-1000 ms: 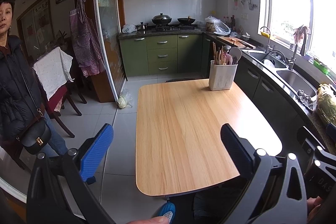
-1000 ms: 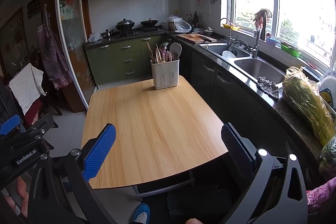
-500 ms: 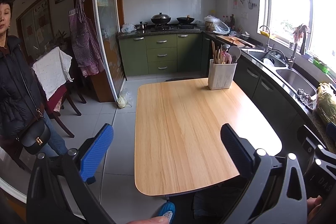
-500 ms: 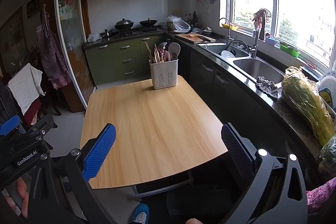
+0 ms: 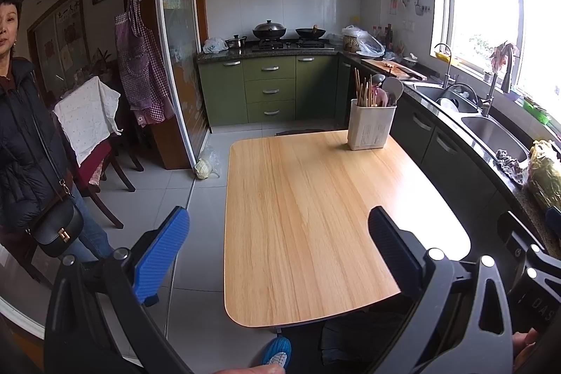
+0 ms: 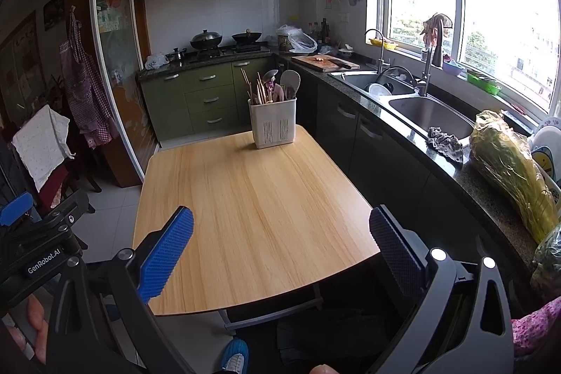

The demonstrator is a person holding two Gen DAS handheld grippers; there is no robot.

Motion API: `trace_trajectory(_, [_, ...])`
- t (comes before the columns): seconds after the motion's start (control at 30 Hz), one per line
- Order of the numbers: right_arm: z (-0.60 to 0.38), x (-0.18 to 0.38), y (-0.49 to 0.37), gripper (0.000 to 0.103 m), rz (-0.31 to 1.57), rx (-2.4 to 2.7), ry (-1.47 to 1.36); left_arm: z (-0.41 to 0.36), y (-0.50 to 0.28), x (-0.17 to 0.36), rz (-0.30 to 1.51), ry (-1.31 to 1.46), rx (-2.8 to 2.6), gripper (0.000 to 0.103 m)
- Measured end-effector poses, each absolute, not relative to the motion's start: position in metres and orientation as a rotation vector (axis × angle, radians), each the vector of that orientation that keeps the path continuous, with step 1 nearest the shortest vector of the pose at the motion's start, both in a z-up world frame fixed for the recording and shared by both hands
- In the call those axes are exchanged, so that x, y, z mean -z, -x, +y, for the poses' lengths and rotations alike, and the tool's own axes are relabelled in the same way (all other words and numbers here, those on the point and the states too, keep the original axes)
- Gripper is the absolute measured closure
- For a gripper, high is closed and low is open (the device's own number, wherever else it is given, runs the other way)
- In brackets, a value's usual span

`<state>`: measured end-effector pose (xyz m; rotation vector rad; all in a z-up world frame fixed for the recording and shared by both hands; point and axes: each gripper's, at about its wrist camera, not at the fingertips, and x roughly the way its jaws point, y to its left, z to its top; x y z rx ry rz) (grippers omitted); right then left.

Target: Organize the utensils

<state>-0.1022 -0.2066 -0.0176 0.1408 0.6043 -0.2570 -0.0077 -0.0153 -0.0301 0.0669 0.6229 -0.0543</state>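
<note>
A white utensil holder (image 5: 371,128) stands at the far right corner of the wooden table (image 5: 308,212). It holds wooden chopsticks (image 5: 363,91), a grey spatula (image 5: 393,90) and other utensils. It also shows in the right wrist view (image 6: 272,123), with chopsticks (image 6: 257,90) and spatula (image 6: 290,82). My left gripper (image 5: 277,233) is open and empty, held over the table's near left edge. My right gripper (image 6: 280,233) is open and empty, over the near edge of the table (image 6: 252,209). Both are far from the holder.
A counter with a double sink (image 6: 431,116) runs along the right, with a yellow-green bag (image 6: 508,170) and a grey rag (image 6: 444,142) on it. A person in a dark coat (image 5: 24,135) stands at left by a chair (image 5: 94,135). The stove (image 5: 287,41) is at the back.
Both grippers have drifted slightly forward toward the table. Both stay open and empty.
</note>
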Motion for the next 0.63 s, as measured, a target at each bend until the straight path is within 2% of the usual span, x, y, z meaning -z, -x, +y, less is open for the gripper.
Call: trace_trajectory(0.63, [-0.2059,0.0185,0.1021,0.004,0.605,0.263,-0.141,-0.0125,0.0065,0.0280,0.605,-0.064,0.045,0.006])
